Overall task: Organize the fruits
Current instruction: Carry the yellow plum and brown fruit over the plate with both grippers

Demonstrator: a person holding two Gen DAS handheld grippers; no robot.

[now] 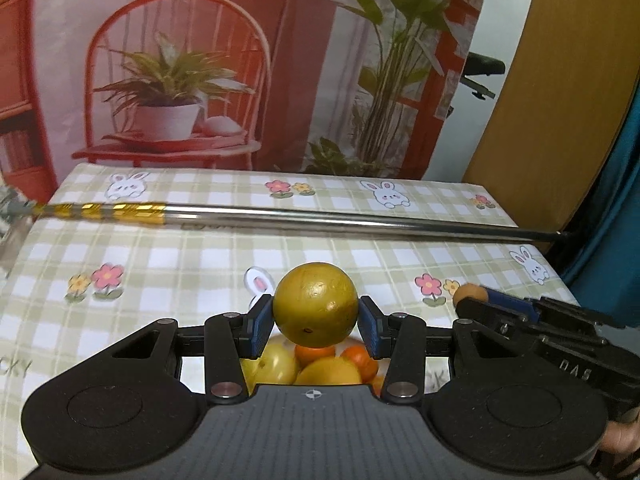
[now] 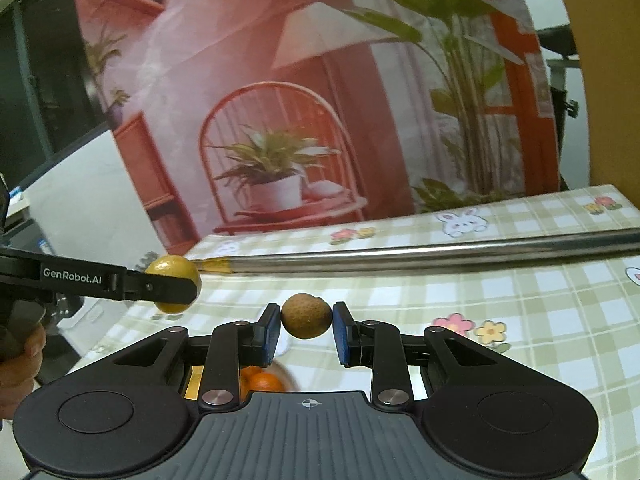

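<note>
Left hand-held gripper (image 1: 316, 330) clamps a yellow-green fruit (image 1: 315, 305) above the fruit pile (image 1: 316, 368); right hand-held gripper (image 2: 306, 326) pinches a small brown fruit (image 2: 306, 315) over the checkered surface (image 2: 520, 304)

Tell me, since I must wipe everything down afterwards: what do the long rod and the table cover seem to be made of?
The long rod looks like polished metal: silvery, with bright streaks of reflection along it, and a section wrapped in shiny gold-patterned foil or tape near one end. The table cover looks like printed cloth or possibly wipeable vinyl: matte green-and-white checks with rabbits and flowers; the pictures cannot settle which.
</note>
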